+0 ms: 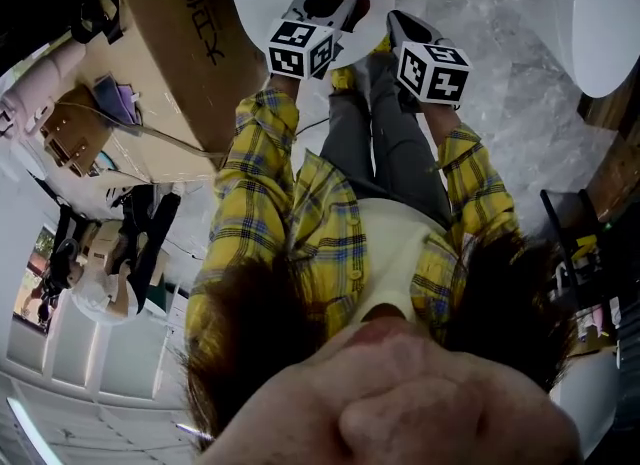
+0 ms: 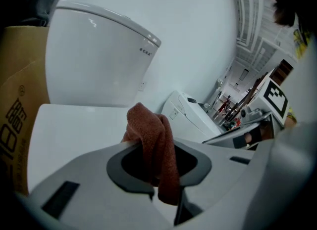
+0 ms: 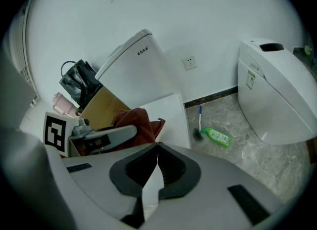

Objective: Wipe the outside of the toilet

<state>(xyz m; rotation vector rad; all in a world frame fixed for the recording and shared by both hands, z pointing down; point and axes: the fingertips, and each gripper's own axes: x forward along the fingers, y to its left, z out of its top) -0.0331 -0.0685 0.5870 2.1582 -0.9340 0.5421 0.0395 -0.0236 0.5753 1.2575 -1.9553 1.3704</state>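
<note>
**Risks.** The left gripper [image 2: 156, 157] has its jaws clamped on a bunched fold of the reddish-brown cloth [image 2: 148, 125]. One tail hangs loose through the jaws. In my judgement a firm drag across the porcelain could pull the fold free or wipe with too little cloth.

The cardboard box [image 2: 17, 105] stands just beside the toilet [image 2: 99, 56] and would block that flank. The green bottle [image 3: 216, 136] and brush [image 3: 199, 123] lie on the floor near the toilet's other side, where they could be knocked during a low pass.

The right gripper [image 3: 157, 147] has its jaw tips together on nothing. It sits close to the left gripper, so a clash is possible.

**Pose.** In the head view both plaid-sleeved arms reach forward, with the grippers side by side. The cloth is over the closed lid [image 2: 69, 135], in front of the tank. Contact with the lid cannot be confirmed.
</note>
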